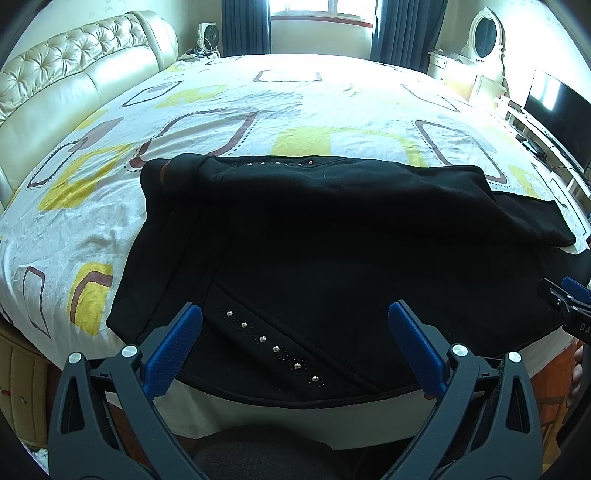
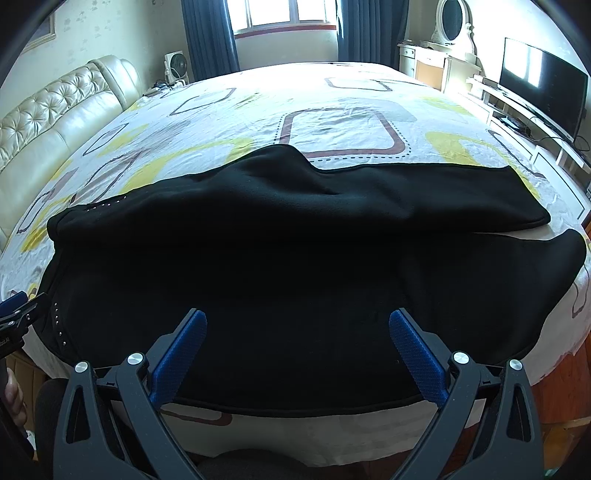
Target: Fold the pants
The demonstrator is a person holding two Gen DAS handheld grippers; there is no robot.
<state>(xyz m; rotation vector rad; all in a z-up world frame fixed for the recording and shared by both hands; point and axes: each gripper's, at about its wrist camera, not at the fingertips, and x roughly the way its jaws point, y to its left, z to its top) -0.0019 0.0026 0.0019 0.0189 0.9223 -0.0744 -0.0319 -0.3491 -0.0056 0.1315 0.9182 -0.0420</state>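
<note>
The pants (image 2: pixel 295 266) lie flat across the near edge of the bed (image 2: pixel 332 96), waistband end to the left, leg ends to the right. The far leg lies behind the near leg. The headboard (image 1: pixel 74 81) stands at the left of the bed; the window (image 2: pixel 291 14) is behind it; the television (image 2: pixel 543 85) stands to the right. Both grippers, left gripper (image 1: pixel 295 325) and right gripper (image 2: pixel 297 328), sit at the near edge, above the pants.
</note>
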